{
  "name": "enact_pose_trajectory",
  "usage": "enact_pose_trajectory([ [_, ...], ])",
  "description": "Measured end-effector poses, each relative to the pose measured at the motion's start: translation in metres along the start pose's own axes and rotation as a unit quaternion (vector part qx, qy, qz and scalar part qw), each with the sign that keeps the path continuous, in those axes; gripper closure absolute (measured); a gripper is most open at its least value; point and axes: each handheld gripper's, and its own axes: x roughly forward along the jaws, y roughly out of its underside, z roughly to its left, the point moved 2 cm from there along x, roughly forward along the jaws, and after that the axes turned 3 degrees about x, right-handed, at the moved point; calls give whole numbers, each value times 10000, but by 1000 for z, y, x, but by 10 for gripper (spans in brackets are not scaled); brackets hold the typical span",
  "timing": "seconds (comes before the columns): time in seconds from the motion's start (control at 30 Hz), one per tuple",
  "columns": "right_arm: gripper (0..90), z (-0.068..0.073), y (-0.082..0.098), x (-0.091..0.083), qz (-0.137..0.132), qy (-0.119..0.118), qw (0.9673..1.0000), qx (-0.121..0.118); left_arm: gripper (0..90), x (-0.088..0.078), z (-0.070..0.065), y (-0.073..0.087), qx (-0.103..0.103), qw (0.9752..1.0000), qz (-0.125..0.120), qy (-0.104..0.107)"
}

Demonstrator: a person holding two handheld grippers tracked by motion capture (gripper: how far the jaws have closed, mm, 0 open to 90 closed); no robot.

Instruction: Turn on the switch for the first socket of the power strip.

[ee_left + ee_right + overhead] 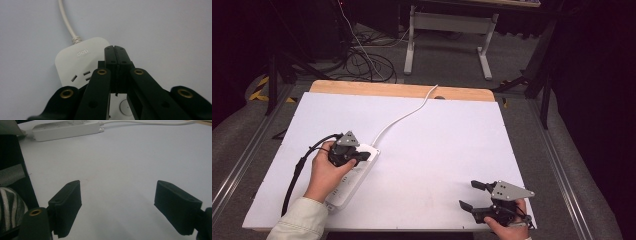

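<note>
White power strip (350, 176) on the left half of the white table (432, 150), left gripper (362, 156) over the strip's cord end, jaws pressed together, empty, right gripper (473, 196) well right of the strip, jaws wide apart, empty

The high view is looking down and forward on the whole white table (437, 150). The left gripper view is sitting very close above the power strip (80, 62). The right gripper view is looking low across the table, sharing that strip, seen far off.
</note>
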Motion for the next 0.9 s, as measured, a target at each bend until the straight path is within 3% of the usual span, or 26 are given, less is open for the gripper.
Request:
enact_pose_trajectory([
  [0.13, 219, 0, 0, 0, -1, -6, 10000, 1, 899, 2, 1, 1, -31, 10000, 77, -28],
  [0.23, 219, 0, 0, 0, 2, -9, 10000, 2, 899, 3, 1, 2, 67, 9999, 134, -36],
  [0.9, 219, 1, 0, 0, -5, -36, 10000, -5, 900, 7, 1, 3, 228, 9996, 73, -126],
])
